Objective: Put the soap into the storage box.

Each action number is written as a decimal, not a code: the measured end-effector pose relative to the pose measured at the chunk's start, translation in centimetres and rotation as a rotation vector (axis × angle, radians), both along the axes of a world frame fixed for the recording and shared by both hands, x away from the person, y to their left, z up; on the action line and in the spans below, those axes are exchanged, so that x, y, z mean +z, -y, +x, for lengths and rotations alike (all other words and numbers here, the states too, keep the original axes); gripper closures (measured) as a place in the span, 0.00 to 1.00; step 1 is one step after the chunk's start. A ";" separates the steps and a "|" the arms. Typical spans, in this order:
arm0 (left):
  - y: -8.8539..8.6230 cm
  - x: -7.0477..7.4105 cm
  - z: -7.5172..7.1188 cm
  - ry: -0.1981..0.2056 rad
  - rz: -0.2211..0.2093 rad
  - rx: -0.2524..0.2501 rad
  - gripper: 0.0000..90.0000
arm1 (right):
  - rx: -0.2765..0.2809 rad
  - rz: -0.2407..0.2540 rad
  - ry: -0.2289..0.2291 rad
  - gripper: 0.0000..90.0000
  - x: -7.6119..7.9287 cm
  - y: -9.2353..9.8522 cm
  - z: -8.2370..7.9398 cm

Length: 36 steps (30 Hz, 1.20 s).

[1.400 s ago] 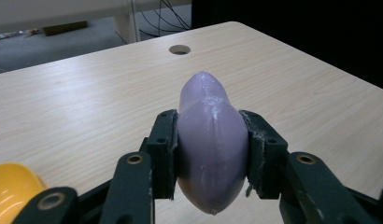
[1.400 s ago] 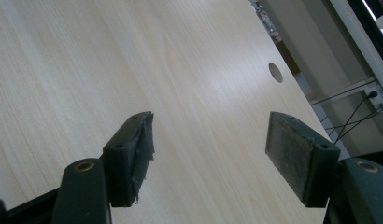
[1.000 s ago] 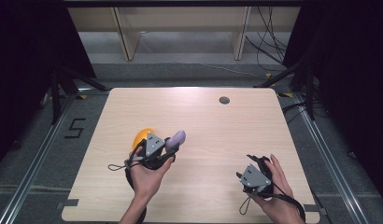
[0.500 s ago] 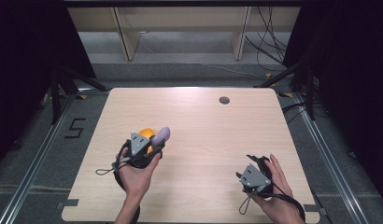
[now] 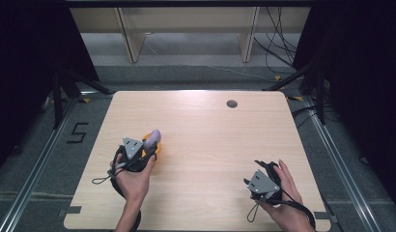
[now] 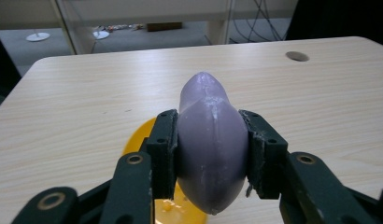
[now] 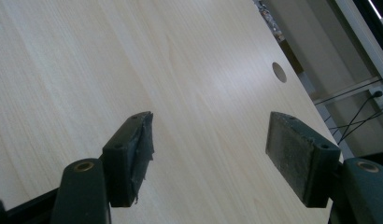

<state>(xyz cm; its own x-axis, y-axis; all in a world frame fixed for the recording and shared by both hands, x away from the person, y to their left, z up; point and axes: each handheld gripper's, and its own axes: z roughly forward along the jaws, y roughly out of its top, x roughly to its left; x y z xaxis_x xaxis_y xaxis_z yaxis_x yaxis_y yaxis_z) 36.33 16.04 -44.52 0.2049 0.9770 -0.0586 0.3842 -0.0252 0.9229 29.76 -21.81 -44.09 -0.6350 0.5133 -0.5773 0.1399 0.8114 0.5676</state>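
Observation:
My left gripper (image 5: 147, 146) is shut on a pale purple egg-shaped object (image 6: 210, 140), which I also see from above as the purple object (image 5: 152, 138). Under it lies a yellow-orange dish (image 6: 138, 142), mostly hidden by the jaws; the dish (image 5: 156, 152) peeks out beside the gripper at the table's left middle. Whether the purple object touches the dish I cannot tell. My right gripper (image 5: 262, 180) rests near the front right of the table; its jaws stand wide apart in the right gripper view (image 7: 210, 156) with only bare wood between them.
The light wooden table (image 5: 210, 125) has a round cable hole (image 5: 232, 104) near its far edge, seen also as the hole (image 7: 279, 72). Shelf legs and cables stand on the floor beyond. Dark curtains flank both sides.
My left gripper, holding the purple object, has moved leftward and slightly nearer over the orange dish. The right gripper has stayed in place.

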 end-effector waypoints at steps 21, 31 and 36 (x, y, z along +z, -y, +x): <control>-1.0 -3.1 2.5 -0.062 0.032 0.068 0.65 | 0.014 -0.011 0.012 0.36 -0.1 0.0 0.1; -1.0 -4.0 3.0 -0.078 0.042 0.060 0.65 | 0.003 0.000 0.005 0.36 -0.2 -0.2 0.0; -0.9 -4.0 3.0 -0.080 0.040 0.060 0.65 | 0.018 -0.013 0.005 0.36 -0.2 -0.2 0.1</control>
